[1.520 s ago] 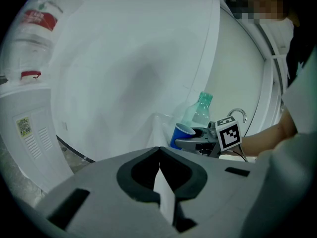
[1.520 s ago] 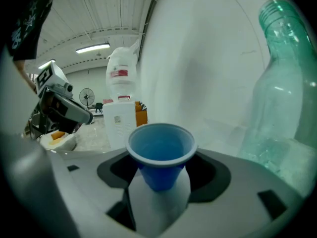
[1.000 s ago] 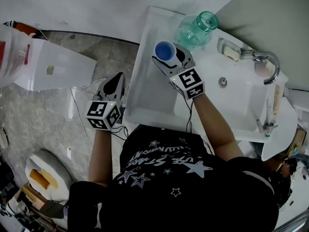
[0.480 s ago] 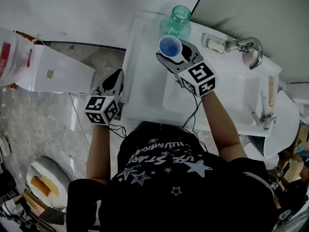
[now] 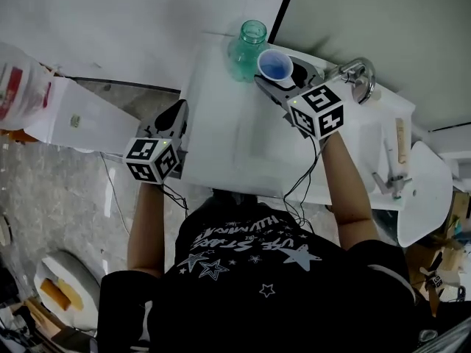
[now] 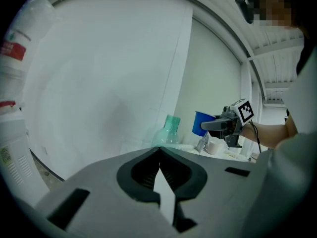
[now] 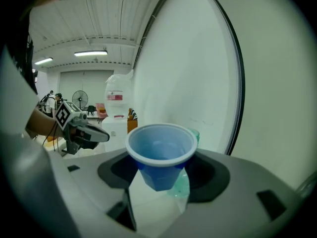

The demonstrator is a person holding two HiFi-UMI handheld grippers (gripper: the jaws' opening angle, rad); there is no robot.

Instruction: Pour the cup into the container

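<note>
A blue plastic cup [image 5: 276, 66] with a white rim stands upright between the jaws of my right gripper [image 5: 284, 76], which is shut on it. In the right gripper view the cup [image 7: 161, 155] fills the middle, held at the gripper [image 7: 161, 172]. The container, a green glass bottle [image 5: 246, 48] with an open mouth, stands at the sink's back left corner, just left of the cup. The bottle [image 7: 181, 186] shows behind and below the cup. My left gripper [image 5: 175, 118] hangs off the sink's left edge, its jaws shut on nothing [image 6: 159, 155]. From there I see the bottle [image 6: 170, 131] and cup [image 6: 202, 123].
The white sink [image 5: 221, 134] lies below both hands, with a chrome tap [image 5: 358, 72] at its back right. A white box-shaped unit [image 5: 77, 116] stands on the floor at the left. A small white cup [image 6: 214, 146] sits near the tap.
Both hands have risen. The right gripper has carried the cup up and toward the back until it is beside the bottle's mouth. The left gripper has stayed shut near the sink's left edge.
</note>
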